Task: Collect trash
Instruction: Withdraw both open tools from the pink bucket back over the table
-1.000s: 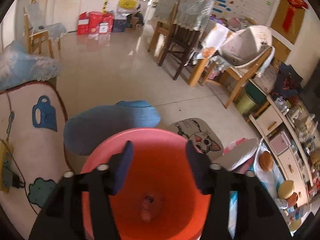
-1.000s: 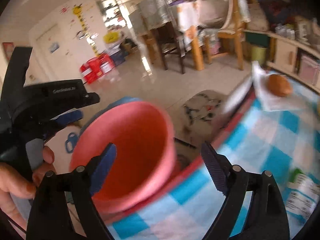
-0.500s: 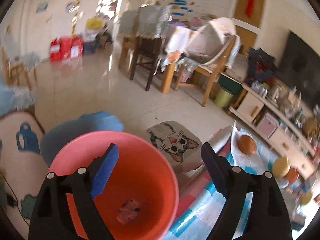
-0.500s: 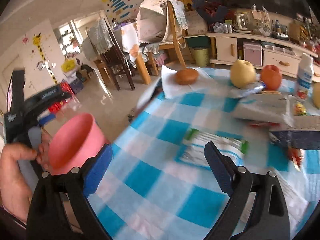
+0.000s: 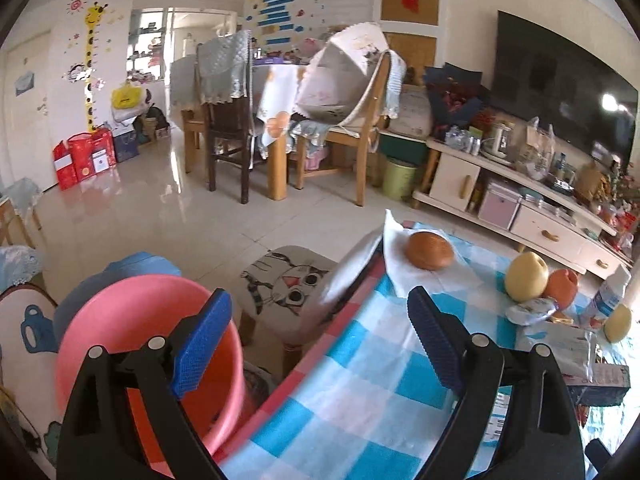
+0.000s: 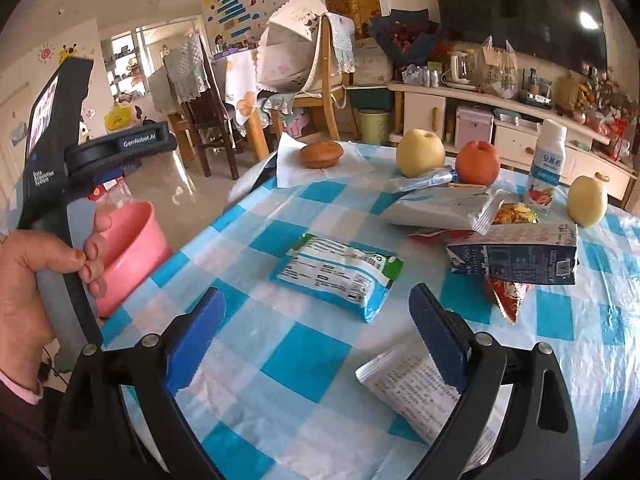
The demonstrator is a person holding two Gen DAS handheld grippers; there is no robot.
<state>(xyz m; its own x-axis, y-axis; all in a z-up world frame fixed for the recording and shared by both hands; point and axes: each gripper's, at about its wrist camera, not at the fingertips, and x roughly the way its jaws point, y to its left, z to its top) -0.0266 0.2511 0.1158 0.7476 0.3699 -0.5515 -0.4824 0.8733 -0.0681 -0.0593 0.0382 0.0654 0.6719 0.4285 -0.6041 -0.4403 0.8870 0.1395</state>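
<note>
A pink bucket (image 5: 132, 312) stands on the floor by the left edge of the table with the blue-checked cloth (image 5: 360, 364). My left gripper (image 5: 316, 300) is open and empty, hovering over that edge between bucket and table. My right gripper (image 6: 316, 296) is open and empty above the cloth (image 6: 304, 360). Just beyond its fingers lies a blue-and-white wrapper (image 6: 336, 272). A white printed wrapper (image 6: 416, 392) lies under its right finger. Farther right are a tipped milk carton (image 6: 516, 256) and a red snack wrapper (image 6: 506, 300). A hand (image 6: 28, 272) holds the left gripper's handle beside the bucket (image 6: 132, 240).
At the table's far side sit a bun on a napkin (image 6: 322, 154), a pear (image 6: 420, 152), an orange (image 6: 478, 162), a yogurt bottle (image 6: 546, 164), another pear (image 6: 586, 200) and a tissue pack (image 6: 440, 210). A cat-print stool (image 5: 288, 284) stands beside the bucket; chairs and a TV cabinet stand behind.
Both views swung right, away from the bucket toward the table. The left jaws widened over the bucket, which holds a small scrap. The wrappers now lie in front of the right gripper.
</note>
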